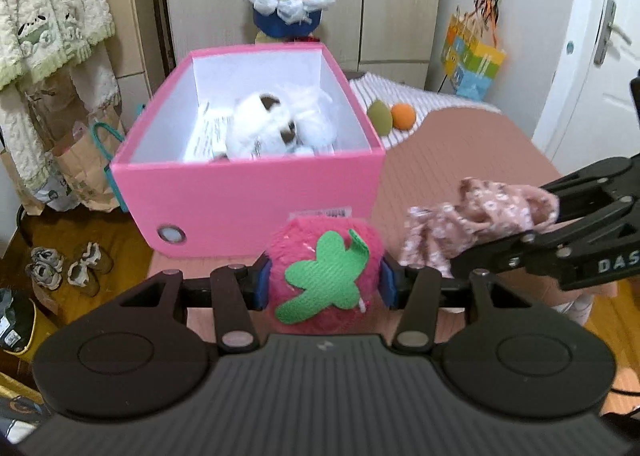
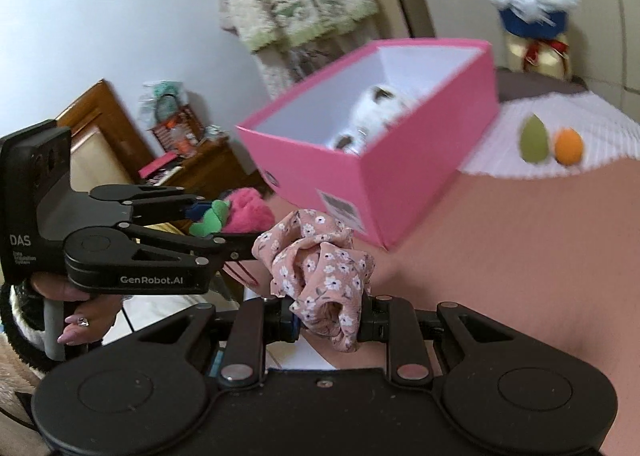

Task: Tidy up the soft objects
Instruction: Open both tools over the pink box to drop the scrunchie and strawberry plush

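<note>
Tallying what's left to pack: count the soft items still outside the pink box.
4: a strawberry plush in the left gripper, a floral scrunchie in the right gripper, and a green sponge and orange sponge beside the box. Others may be hidden.

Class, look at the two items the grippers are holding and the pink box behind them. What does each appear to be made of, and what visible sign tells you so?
Strawberry toy: pink plush, seemingly; fuzzy pile, with a flat green felt-like leaf.
Scrunchie: thin woven fabric, probably; soft gathered folds, printed white flowers.
Pink box: likely cardboard; flat matte walls, crisp folded edges, white inside.

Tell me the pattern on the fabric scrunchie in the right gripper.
Dusty pink with small white flowers, clearest in the right wrist view: scrunchie.
</note>
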`<action>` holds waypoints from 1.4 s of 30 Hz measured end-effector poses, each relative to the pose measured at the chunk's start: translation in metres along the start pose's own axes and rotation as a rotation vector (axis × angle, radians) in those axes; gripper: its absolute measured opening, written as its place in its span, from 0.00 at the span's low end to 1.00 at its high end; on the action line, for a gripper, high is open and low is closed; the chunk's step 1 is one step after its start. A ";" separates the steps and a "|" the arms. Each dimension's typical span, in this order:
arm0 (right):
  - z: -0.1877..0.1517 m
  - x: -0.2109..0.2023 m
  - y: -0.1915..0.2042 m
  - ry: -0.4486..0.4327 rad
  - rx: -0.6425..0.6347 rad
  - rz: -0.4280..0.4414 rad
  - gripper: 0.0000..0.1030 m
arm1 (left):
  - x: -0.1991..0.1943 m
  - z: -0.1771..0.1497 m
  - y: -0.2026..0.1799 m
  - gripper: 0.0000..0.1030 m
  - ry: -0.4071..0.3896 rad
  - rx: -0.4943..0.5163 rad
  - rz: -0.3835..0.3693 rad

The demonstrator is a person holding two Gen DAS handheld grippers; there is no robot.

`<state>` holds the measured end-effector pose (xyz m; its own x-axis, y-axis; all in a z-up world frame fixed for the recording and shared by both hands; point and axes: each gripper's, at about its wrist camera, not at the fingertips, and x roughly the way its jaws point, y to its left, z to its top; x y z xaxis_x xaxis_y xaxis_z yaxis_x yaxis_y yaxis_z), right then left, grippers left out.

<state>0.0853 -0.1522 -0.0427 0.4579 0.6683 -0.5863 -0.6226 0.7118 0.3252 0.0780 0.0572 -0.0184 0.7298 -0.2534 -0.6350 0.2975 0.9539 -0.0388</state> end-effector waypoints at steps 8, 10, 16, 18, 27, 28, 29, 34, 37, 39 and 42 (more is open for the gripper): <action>0.051 0.001 0.014 -0.102 -0.023 0.025 0.27 | -0.007 0.041 0.026 0.48 -0.093 -0.033 0.012; 0.066 0.002 0.013 -0.130 -0.024 0.011 0.27 | -0.004 0.056 0.033 0.48 -0.119 -0.044 0.015; 0.117 0.015 0.003 -0.170 -0.041 -0.049 0.27 | 0.019 0.101 0.065 0.48 -0.145 -0.166 -0.019; 0.130 0.021 -0.002 -0.184 -0.050 -0.074 0.28 | 0.030 0.113 0.074 0.48 -0.140 -0.200 -0.023; 0.169 0.062 -0.035 -0.162 -0.100 -0.195 0.30 | 0.081 0.143 0.093 0.48 -0.106 -0.225 0.042; 0.173 0.068 -0.039 -0.153 -0.102 -0.196 0.30 | 0.088 0.144 0.096 0.48 -0.096 -0.235 0.049; 0.175 0.072 -0.043 -0.152 -0.096 -0.202 0.30 | 0.095 0.145 0.099 0.48 -0.088 -0.239 0.059; 0.186 0.096 -0.057 -0.130 -0.123 -0.241 0.30 | 0.131 0.155 0.107 0.48 -0.035 -0.233 0.100; 0.195 0.114 -0.060 -0.088 -0.174 -0.261 0.31 | 0.149 0.163 0.111 0.49 -0.018 -0.254 0.097; 0.199 0.124 -0.062 -0.072 -0.199 -0.280 0.31 | 0.160 0.168 0.113 0.50 -0.012 -0.257 0.110; 0.206 0.137 -0.067 -0.058 -0.224 -0.303 0.33 | 0.175 0.174 0.111 0.50 0.006 -0.226 0.128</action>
<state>0.3205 -0.0638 0.0084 0.6737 0.4501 -0.5861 -0.5737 0.8185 -0.0309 0.3459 0.0907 0.0007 0.7487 -0.1284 -0.6503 0.0575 0.9899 -0.1293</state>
